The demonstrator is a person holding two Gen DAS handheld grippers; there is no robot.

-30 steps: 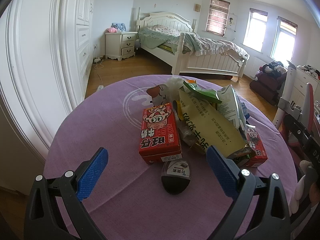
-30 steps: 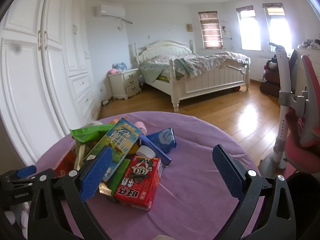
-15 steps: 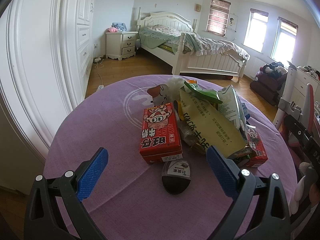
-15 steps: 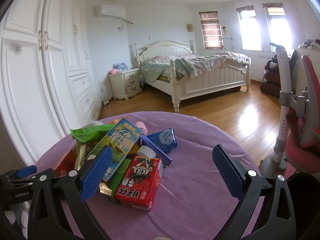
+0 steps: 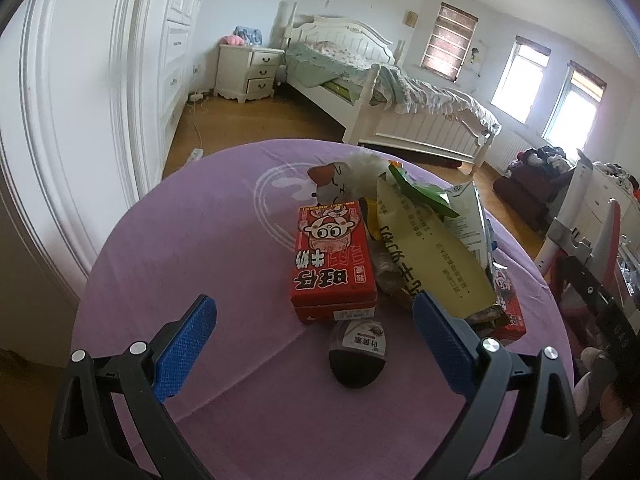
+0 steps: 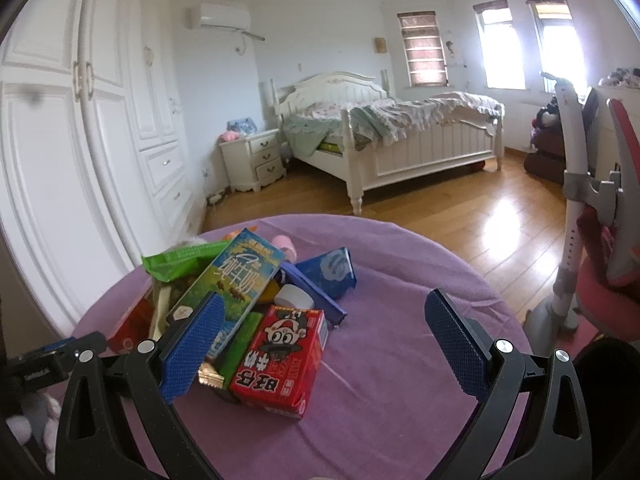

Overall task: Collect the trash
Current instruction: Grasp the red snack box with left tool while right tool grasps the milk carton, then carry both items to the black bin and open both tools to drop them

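A heap of trash lies on a round purple table (image 5: pixel 192 264). In the left wrist view a red milk carton (image 5: pixel 332 260) lies flat, with a dark oval packet (image 5: pixel 358 354) just in front of it and a yellow wrapper (image 5: pixel 424 256) to its right. My left gripper (image 5: pixel 316 344) is open and empty, above the table just short of the dark packet. In the right wrist view a second red carton (image 6: pixel 280 356), a green-blue milk box (image 6: pixel 236 280) and a blue packet (image 6: pixel 328 272) lie in the heap. My right gripper (image 6: pixel 320 344) is open and empty over the table.
A white wardrobe (image 6: pixel 80 140) stands left of the table. A bed (image 6: pixel 400 136) and a nightstand (image 6: pixel 256 160) stand beyond on the wood floor. A red chair on a white stand (image 6: pixel 592 240) is close to the table's right side.
Both grippers stay open. The left gripper has drifted slightly; the heap and the right gripper look unchanged.
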